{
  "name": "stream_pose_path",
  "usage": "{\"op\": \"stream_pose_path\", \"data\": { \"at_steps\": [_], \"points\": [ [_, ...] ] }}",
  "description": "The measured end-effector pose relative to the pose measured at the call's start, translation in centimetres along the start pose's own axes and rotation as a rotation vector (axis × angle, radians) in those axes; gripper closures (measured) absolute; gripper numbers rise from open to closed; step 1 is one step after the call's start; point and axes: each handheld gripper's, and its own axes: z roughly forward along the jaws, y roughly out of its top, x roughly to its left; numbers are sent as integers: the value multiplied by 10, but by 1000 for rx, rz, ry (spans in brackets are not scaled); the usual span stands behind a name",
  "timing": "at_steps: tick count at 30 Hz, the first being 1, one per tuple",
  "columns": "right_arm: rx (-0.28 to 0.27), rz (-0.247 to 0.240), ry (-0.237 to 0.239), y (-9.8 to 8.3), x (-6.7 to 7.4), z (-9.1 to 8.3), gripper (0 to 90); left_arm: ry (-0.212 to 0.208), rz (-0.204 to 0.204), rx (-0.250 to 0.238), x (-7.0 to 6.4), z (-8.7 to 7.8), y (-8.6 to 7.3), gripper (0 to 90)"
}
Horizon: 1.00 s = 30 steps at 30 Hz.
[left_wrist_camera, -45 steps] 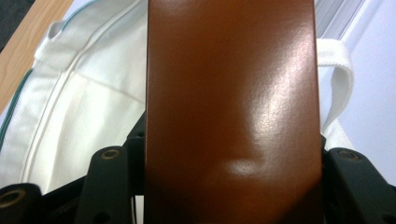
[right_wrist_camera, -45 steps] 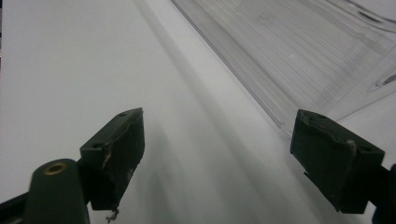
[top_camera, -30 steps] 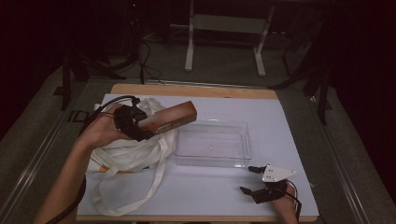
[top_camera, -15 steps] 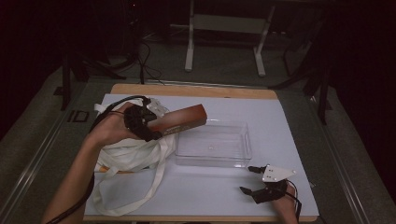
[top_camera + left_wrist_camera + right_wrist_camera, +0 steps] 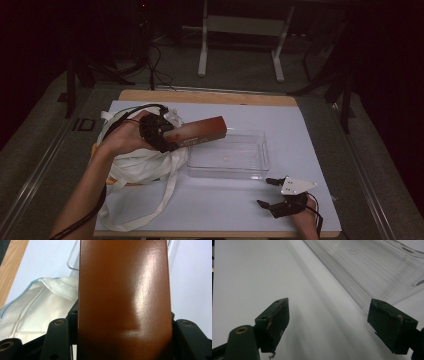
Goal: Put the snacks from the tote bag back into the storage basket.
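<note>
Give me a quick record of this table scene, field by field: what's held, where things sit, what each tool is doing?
Held item: brown box, long, glossy
Holder: left gripper, shut on the box's end
Box position: in the air, far end over the clear tray's left edge
Tray contents: nothing visible
Beside tray: white cloth bag, straps trailing toward the table's near edge
Right gripper: open, low over the white table, near the tray's corner

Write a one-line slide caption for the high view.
Left gripper holds a brown box above a clear plastic tray, beside a white cloth bag; right gripper rests open.
</note>
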Motion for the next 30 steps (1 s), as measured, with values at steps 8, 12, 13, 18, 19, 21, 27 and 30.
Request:
{"op": "stream_pose_path", "data": {
  "at_steps": [8,12,13,18,19,21,27,30],
  "points": [
    [-3,0,1,0,0,0,177,-6,31,-8,-3,4,7,438],
    [-2,2,2,0,0,0,177,-9,47,-5,-4,8,10,437],
    [-1,2,2,0,0,0,177,-10,51,-4,-5,9,11,437],
    [-2,3,3,0,0,0,177,-15,70,-6,-5,12,14,437],
    [-2,3,3,0,0,0,177,-14,73,-9,-6,13,15,437],
    [-2,4,4,0,0,0,177,-16,81,-10,-6,14,16,437],
    [-2,5,5,0,0,0,177,-21,96,-14,-7,17,20,437],
    [-2,5,5,0,0,0,177,-21,105,-13,-8,18,23,437]
  ]
}}
